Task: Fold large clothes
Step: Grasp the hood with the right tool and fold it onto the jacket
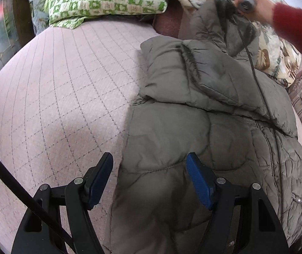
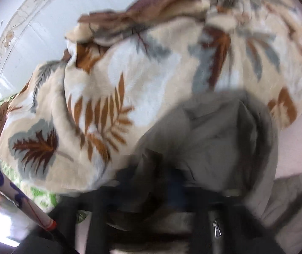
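- The left gripper [image 1: 149,176] had its jaws spread wide, the blue pads [image 1: 200,182] apart and gripping nothing; one finger hung over the pink bedcover, the other over the coat's near edge.
- The grey padded coat [image 1: 203,127] lay on the bed's right half, its near edge straddled by the left jaws, a folded-over panel across its middle and the far end lifted toward the right hand.
- The right gripper [image 2: 172,188] was badly blurred in its own view; grey coat fabric bunched around its jaws, but I cannot tell whether they were pinching it.
- A zip pull [image 2: 216,229] showed just below that gripper.
- In the left wrist view, a hand [image 1: 254,2] in a red sleeve [image 1: 299,27] held the right gripper at the coat's raised far end.
- The pink quilted bedcover [image 1: 55,105] lay bare left of the coat.
- A leaf-print blanket [image 2: 119,84] was heaped behind the coat, and a green-checked pillow [image 1: 106,0] sat at the bed's far end.
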